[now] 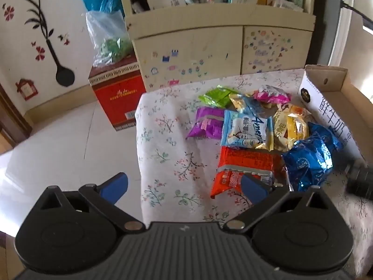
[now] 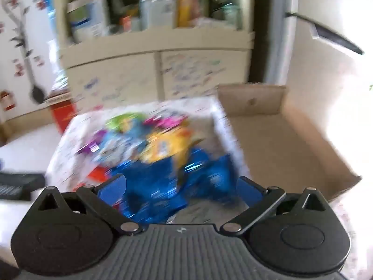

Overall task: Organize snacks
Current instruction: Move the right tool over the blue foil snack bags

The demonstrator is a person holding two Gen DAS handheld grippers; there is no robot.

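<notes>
Blue crinkled-foil snack bags lie at the near right edge of the snack pile, on the floral-print cloth that covers the table. Just beside them, further right: shallow open cardboard box, nothing visible inside.

Rest of pile, left wrist view: orange-red flat packet nearest the camera, pale-blue printed sachet, purple packet, green packet, pink packet, yellow-gold bag. All loose and partly overlapping.

Left gripper: jaws wide apart, nothing between them. It hangs over bare cloth; the orange-red packet sits ahead and to its right, partly behind the right fingertip.

Right gripper: jaws wide apart. View is motion-blurred. The blue foil bags fill the gap between its fingers, directly ahead and below. Contact cannot be told through the blur; no pad is seen pressing.

Judgement: the right hand is nearer the blue bags, with the box immediately to its right. The bags' long axis cannot be told from the crumpled foil. Probable next move is a close on one blue bag, then a short carry rightward.
</notes>
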